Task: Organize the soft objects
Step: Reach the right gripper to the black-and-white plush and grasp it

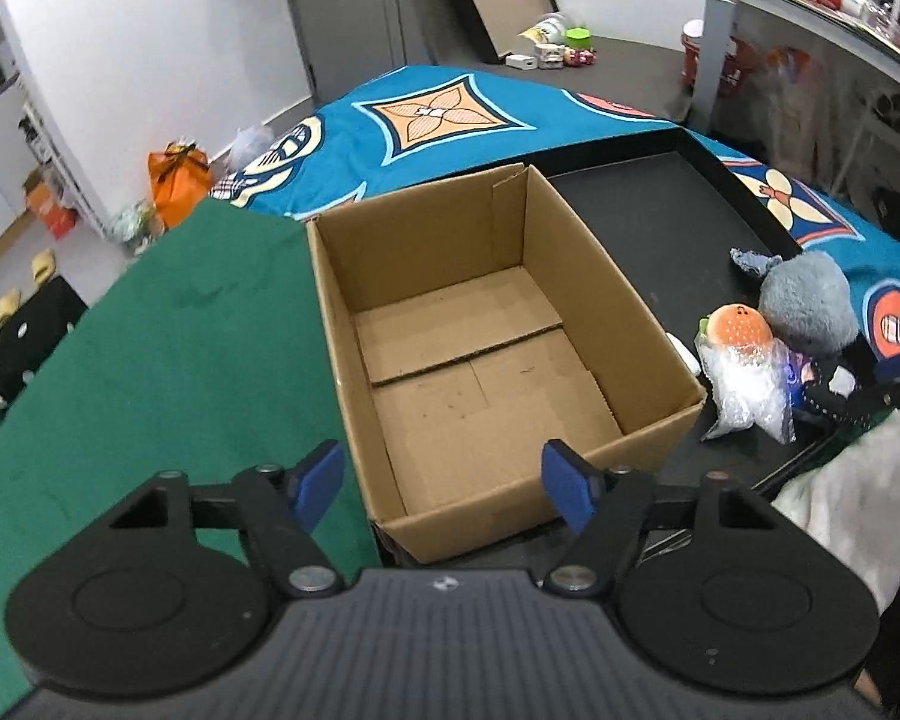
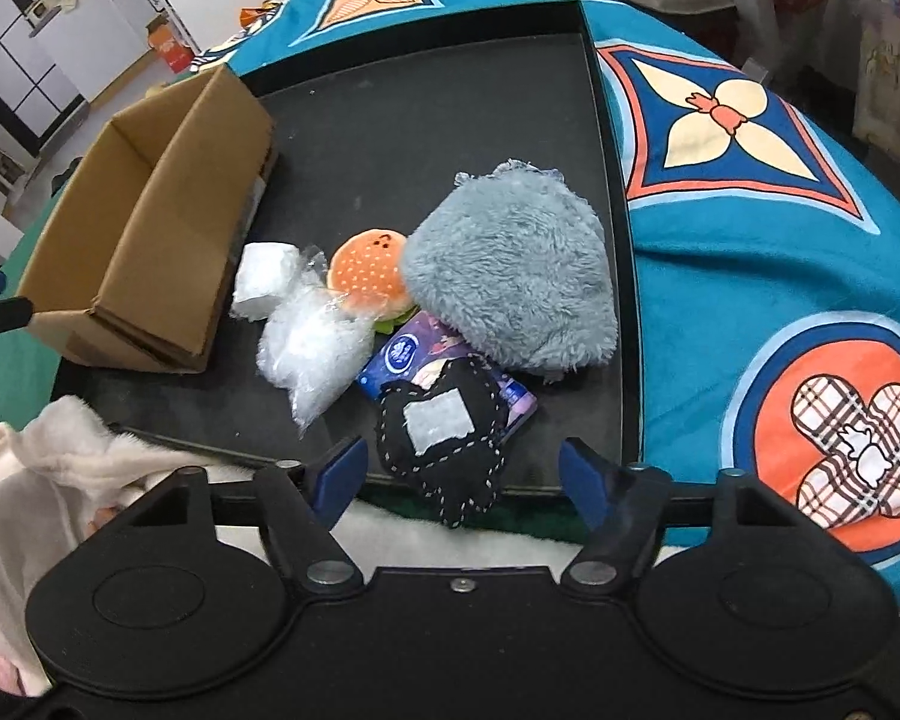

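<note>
An empty cardboard box stands open on the black tray. My left gripper hovers open over the box's near corner, with nothing between its blue pads. To the right of the box lies a pile: a grey plush, a burger plush, a crumpled clear plastic bag, a white foam block, a blue-purple tissue pack and a black stitched felt piece. My right gripper is open just above the felt piece, its pads apart from it.
A teal patterned blanket covers the surface to the right of and behind the tray. A green mat lies left of the box. A white fleece sleeve shows at the lower left. Clutter and shelves stand in the background.
</note>
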`<state>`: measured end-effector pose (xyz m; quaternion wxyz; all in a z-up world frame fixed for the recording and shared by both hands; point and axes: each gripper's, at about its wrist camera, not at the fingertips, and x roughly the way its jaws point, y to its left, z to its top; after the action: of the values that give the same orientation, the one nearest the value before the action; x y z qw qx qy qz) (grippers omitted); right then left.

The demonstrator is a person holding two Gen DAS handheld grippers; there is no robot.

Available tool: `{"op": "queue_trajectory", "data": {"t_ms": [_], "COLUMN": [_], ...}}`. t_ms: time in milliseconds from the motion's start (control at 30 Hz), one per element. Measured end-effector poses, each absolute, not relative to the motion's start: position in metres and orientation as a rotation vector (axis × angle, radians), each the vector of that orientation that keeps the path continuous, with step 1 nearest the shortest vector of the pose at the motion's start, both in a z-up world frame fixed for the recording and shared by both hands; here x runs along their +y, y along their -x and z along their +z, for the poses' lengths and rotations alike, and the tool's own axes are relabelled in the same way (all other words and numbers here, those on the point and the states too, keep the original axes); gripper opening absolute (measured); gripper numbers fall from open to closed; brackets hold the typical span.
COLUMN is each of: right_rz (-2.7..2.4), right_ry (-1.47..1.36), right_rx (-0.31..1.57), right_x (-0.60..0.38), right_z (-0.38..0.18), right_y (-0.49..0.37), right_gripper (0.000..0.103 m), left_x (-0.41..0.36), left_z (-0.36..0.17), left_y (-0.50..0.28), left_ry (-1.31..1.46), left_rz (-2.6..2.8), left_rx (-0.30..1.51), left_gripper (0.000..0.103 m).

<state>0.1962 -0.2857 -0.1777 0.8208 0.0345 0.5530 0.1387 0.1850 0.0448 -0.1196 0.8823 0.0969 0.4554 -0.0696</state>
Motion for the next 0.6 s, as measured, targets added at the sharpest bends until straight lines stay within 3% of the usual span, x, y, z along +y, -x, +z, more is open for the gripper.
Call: {"op": "queue_trajectory", "data": {"t_ms": [133, 300, 367, 600], "right_rz": [0.281, 0.272, 0.267, 0.287], "right_ry": [-0.058, -0.02, -0.021, -0.014], "right_rx": [1.188, 1.205, 1.208, 1.167], "right_x": [-0.282, -0.275, -0.273, -0.267], "right_z": [-0.184, -0.191, -0.192, -0.184], "right_y": [-0.201, -0.2, -0.2, -0.195], "right_gripper": [0.064, 0.054, 0.038, 0.015], "left_x": [0.05, 0.055, 0.057, 0.059], "left_z": [-0.126, -0.14, -0.142, -0.145], "left_y": [-0.19, -0.194, -0.196, -0.204], "left_ry": [-0.23, -0.233, -0.221, -0.219], "left_rz": [-0.132, -0.126, -0.131, -0.123], "left_rx": [0.94, 0.939, 0.937, 0.932], "left_gripper": [0.057, 0.052, 0.051, 0.049]}}
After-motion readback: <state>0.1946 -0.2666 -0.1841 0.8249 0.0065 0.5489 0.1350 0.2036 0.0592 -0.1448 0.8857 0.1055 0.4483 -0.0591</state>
